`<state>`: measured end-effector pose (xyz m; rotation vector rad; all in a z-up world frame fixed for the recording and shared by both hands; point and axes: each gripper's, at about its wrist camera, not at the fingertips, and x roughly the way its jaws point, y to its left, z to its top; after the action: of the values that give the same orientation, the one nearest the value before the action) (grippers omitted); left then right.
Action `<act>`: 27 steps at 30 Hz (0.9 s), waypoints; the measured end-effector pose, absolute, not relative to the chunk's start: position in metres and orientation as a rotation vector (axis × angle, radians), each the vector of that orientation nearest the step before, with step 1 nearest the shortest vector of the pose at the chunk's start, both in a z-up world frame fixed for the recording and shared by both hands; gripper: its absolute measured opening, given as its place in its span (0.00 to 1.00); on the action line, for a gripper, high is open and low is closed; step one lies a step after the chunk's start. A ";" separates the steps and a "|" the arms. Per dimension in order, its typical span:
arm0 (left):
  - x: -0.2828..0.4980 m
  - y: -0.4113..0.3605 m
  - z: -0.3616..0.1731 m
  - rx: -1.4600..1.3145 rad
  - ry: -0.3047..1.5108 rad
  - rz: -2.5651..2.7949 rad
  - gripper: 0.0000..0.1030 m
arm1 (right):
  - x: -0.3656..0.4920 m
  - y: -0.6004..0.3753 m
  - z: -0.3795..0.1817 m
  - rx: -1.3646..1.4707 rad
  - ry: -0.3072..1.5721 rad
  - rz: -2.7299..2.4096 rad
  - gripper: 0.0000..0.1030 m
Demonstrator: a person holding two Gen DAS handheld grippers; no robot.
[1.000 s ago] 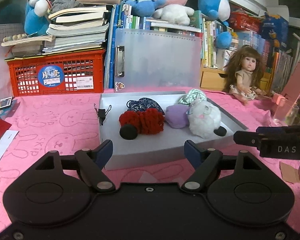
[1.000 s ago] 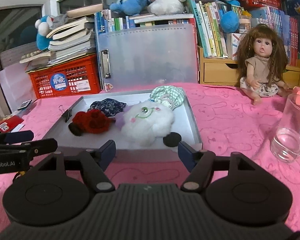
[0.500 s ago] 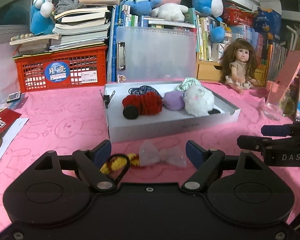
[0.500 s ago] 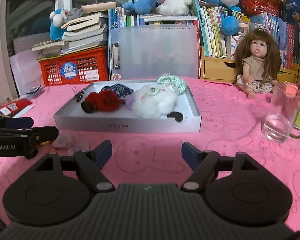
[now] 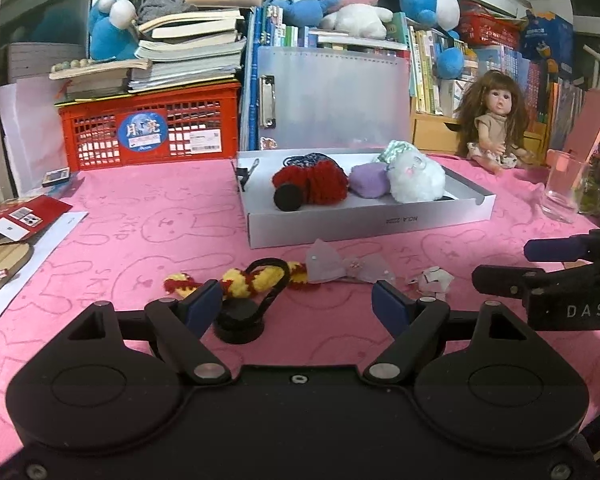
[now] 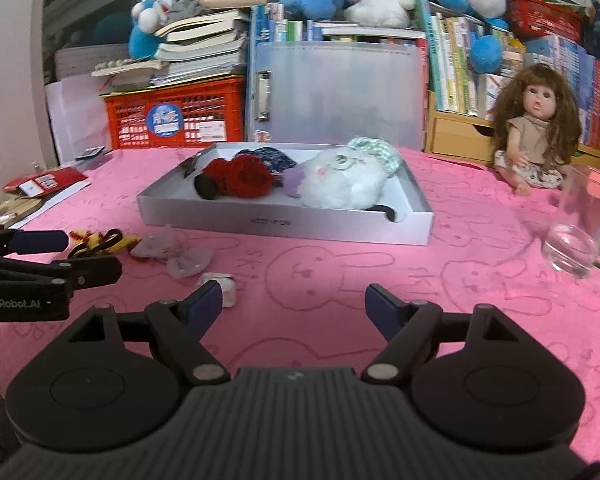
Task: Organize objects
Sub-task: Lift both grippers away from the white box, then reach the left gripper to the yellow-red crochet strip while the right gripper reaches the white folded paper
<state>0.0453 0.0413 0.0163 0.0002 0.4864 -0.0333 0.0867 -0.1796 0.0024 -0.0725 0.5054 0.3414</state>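
Loose on the pink bench (image 5: 148, 216), just near of the grey tray (image 5: 364, 222): a yellow-and-red knitted hair tie with black loop (image 5: 260, 280), a sheer lilac bow (image 5: 346, 268) to its right, a small crumpled white scrap (image 5: 430, 280) farther right. Left tool (image 5: 298, 304) empty, blue fingers apart, hovering over the hair tie. Right tool (image 6: 294, 306) empty too, spread wide beside the scrap. Probably best: lower onto one item, pinch its thickest part, lift over the tray's near wall, avoid snagging the loop.
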 end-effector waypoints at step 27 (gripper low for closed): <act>0.075 0.072 0.014 -0.086 0.480 0.057 0.68 | 0.109 -0.137 -0.014 -0.085 0.543 0.404 0.84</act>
<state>0.0748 0.0724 0.0140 -0.0863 0.4803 0.0574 0.1086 -0.1369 -0.0141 -0.0845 0.5435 0.4044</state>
